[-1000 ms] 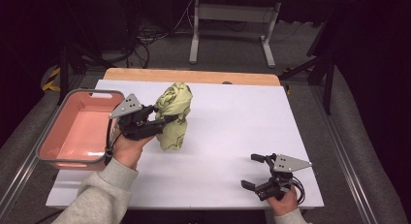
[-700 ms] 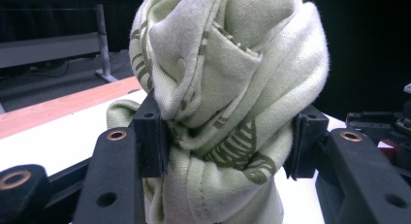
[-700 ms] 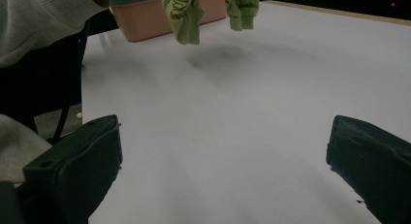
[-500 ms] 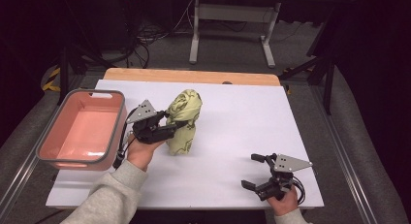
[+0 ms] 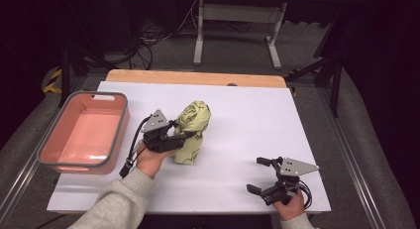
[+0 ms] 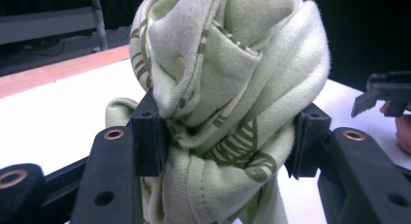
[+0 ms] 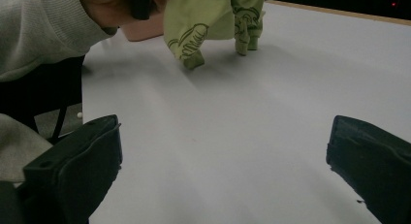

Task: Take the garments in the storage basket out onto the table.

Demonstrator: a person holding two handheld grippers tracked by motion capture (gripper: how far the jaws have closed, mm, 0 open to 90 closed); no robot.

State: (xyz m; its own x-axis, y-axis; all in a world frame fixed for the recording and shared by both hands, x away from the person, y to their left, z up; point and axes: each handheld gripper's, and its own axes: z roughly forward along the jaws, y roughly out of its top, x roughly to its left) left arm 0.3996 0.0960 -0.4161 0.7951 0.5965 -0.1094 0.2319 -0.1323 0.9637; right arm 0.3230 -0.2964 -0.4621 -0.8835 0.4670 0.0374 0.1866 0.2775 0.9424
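Item held: your left gripper is clamped on a bunched pale green patterned cloth, its pads pressed into the folds.
Cloth position: mid-table on the white tabletop, lower ends touching the surface.
Hidden: the cloth's underside and the pattern's full shape; folds cover them.
Right gripper: your jaws stand wide apart, nothing between, near the front edge.
Nearby: pink plastic tub with grey rim, just beside your left hand.
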